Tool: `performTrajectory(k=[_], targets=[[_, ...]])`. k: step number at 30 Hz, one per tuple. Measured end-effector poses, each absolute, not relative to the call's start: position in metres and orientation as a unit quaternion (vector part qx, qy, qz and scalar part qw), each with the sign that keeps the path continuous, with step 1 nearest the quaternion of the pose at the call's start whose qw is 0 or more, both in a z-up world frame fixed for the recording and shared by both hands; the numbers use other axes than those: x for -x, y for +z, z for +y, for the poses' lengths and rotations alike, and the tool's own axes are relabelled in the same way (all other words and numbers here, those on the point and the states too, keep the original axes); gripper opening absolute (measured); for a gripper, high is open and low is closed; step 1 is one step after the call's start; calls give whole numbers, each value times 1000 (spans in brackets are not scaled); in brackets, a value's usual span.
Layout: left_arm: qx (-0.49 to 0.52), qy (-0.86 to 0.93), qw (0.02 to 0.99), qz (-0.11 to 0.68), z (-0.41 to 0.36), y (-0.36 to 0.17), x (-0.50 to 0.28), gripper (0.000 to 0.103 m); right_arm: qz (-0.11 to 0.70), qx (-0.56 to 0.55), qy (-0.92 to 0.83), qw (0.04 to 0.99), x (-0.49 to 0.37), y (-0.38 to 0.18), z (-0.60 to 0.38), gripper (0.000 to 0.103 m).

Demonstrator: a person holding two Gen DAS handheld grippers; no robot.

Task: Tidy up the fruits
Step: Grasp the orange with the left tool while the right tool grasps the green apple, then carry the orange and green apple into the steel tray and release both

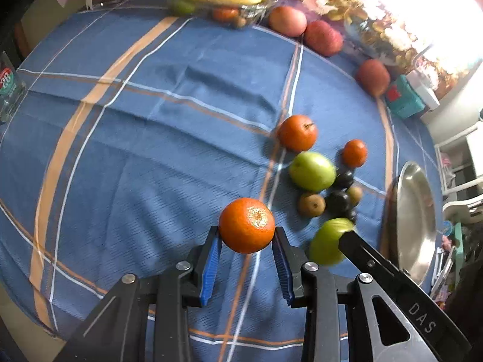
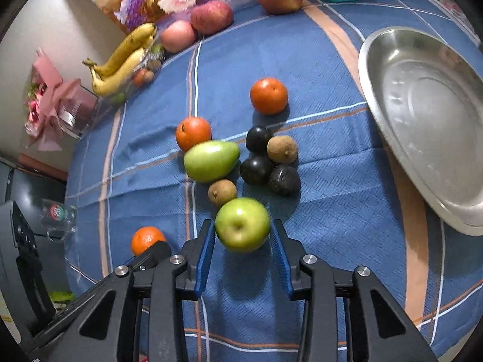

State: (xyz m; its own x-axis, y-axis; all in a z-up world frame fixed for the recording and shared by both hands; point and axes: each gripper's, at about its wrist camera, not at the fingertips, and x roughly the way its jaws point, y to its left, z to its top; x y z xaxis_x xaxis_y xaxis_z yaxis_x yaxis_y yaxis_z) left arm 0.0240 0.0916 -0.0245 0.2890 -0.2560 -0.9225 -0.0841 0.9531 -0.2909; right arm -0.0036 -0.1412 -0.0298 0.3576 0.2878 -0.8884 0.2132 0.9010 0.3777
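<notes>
Left wrist: left tool [image 1: 247,236] grips a dimpled orange [image 1: 247,224]; right tool [image 2: 244,233] clasps a glossy green apple [image 2: 242,224].

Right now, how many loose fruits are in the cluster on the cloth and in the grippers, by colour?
Orange: 3 (one held by the left gripper)
Green: 2 (one between the right gripper fingers)
Dark: 3
Brown: 2
Total: 10
</notes>
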Motion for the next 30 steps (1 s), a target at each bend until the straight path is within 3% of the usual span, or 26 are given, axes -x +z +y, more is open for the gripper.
performTrajectory(k=[2,7,12,17,30], targets=[[135,-53,795,588,88,-15,-26,37,556,-231,29,798,5,-23,-145,15],[146,-37,786,600,85,-11,-25,37,558,-212,26,802,3,-17,-146,15],[155,-31,776,611,74,-19,-20,37,570,-234,36,787,-1,-33,-145,18],[158,-35,776,610,74,-18,-19,37,576,-212,15,789,-3,-37,-147,41],[162,-36,779,605,73,-15,-23,37,578,-205,10,790,-3,-41,-146,40]])
